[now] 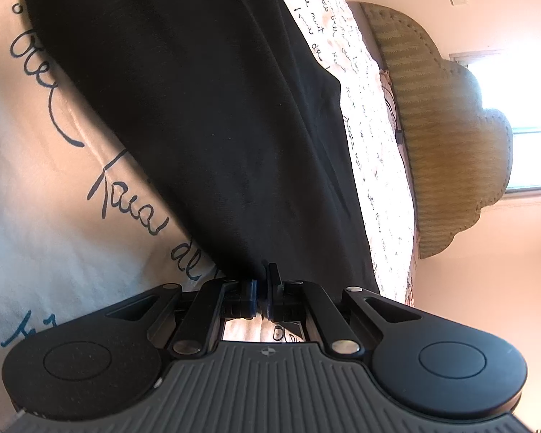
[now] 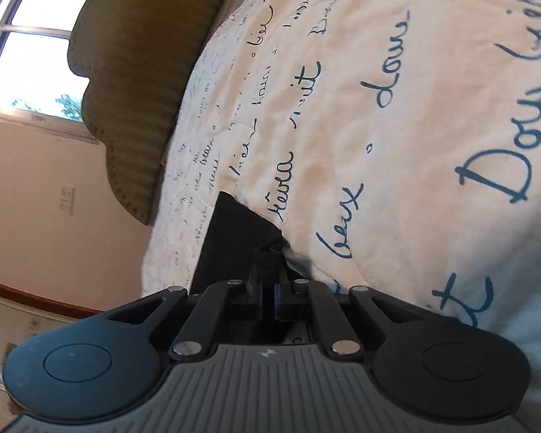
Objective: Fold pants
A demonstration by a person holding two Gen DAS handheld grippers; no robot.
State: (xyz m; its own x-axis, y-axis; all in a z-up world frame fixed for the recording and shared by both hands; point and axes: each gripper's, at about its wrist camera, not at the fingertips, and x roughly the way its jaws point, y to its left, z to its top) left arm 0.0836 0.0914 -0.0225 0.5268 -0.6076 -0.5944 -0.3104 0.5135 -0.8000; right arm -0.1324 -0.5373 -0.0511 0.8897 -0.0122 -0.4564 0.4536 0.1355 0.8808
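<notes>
The black pants (image 1: 198, 115) lie spread on the bed, on a cream bedspread (image 1: 36, 187) printed with blue handwriting, and both grippers have hold of the cloth at its near edge. The left gripper (image 1: 262, 281) has its jaws nearly together, pinched on a fold of the dark fabric, and from there the garment runs straight ahead and away as one long broad band, its long axis roughly in line with the way the gripper points. The right gripper (image 2: 268, 281) is likewise almost closed, pinching a corner of the pants (image 2: 234, 231); only a small dark wedge of cloth reaches ahead of it and to its left, with bare bedspread (image 2: 396, 137) beyond and to its right. So the bulk of the garment appears to sit ahead of the left gripper, the right one holding an outer corner. A fold would likely mean carrying both held points forward along that long axis, towards the padded headboard (image 2: 144, 83) at the far end.
</notes>
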